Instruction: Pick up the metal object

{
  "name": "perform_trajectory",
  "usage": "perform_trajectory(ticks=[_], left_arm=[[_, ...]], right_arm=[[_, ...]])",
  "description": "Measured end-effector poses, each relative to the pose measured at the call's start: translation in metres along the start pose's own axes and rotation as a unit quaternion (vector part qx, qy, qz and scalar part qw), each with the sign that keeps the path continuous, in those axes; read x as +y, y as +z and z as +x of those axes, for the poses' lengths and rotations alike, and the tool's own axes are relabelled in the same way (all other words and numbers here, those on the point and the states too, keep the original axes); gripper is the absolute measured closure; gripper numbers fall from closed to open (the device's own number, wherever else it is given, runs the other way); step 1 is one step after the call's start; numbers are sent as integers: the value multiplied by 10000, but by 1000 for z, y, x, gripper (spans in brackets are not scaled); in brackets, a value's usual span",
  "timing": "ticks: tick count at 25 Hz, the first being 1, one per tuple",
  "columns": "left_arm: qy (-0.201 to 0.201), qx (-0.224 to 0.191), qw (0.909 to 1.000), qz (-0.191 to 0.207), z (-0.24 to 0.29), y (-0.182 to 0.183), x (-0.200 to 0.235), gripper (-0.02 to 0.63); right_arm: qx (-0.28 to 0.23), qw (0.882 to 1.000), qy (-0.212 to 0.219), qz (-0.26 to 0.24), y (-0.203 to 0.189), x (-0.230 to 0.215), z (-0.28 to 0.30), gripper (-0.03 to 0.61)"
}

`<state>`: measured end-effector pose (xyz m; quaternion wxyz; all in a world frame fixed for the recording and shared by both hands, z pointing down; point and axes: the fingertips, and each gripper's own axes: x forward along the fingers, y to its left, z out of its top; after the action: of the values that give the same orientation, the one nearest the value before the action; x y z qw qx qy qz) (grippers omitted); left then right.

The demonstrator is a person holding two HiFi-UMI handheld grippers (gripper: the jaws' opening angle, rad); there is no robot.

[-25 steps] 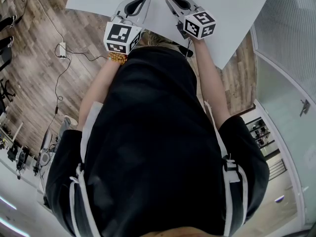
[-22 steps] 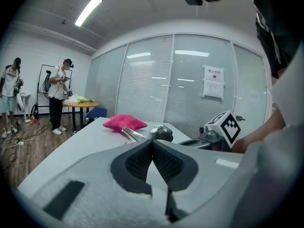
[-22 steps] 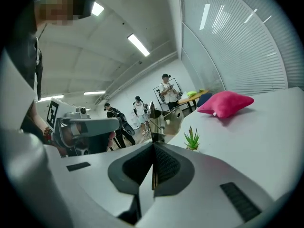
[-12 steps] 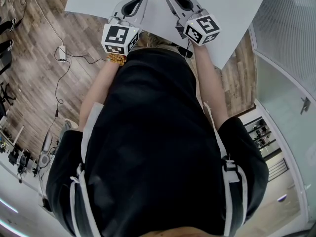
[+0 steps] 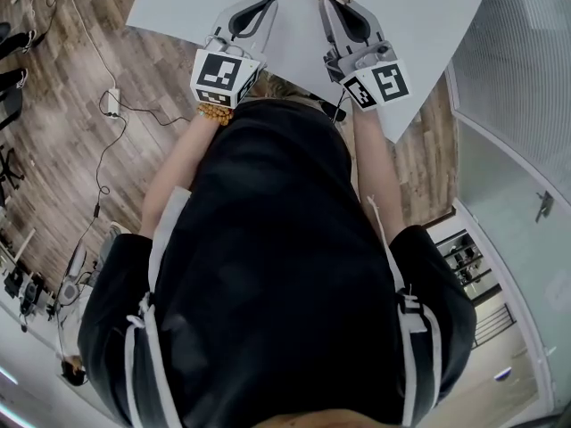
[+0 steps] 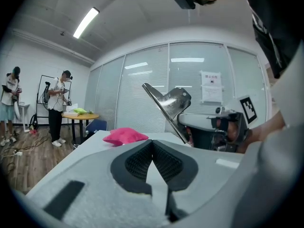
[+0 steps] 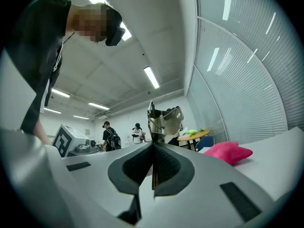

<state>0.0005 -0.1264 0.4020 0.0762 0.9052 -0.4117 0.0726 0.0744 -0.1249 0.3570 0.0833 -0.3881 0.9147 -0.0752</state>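
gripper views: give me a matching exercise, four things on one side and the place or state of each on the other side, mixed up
Things:
1. metal object
2. pink cushion
3. left gripper
4. right gripper

Places or states:
a. shut with nothing between the jaws
b. lying on the white table
c. shut on a thing
d. held off the table between two jaws

Pairs: 1-d, 2-b, 3-a, 4-c
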Motion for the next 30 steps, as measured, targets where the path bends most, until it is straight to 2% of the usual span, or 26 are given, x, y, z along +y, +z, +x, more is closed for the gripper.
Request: perform_trajectory(ticks=[7, 16, 30], left_arm=[[-18, -536, 9984, 156, -3, 41, 1, 607], [-84, -923, 9950, 372, -12, 66, -13, 607], [-97, -939, 9946, 428, -15, 69, -25, 607]], right_arm=[[-372, 9990, 42, -258, 23, 7, 1, 578], [-689, 9954, 13, -667, 48, 22, -7, 577], [-698, 9937, -165, -855, 51, 21, -24, 577]])
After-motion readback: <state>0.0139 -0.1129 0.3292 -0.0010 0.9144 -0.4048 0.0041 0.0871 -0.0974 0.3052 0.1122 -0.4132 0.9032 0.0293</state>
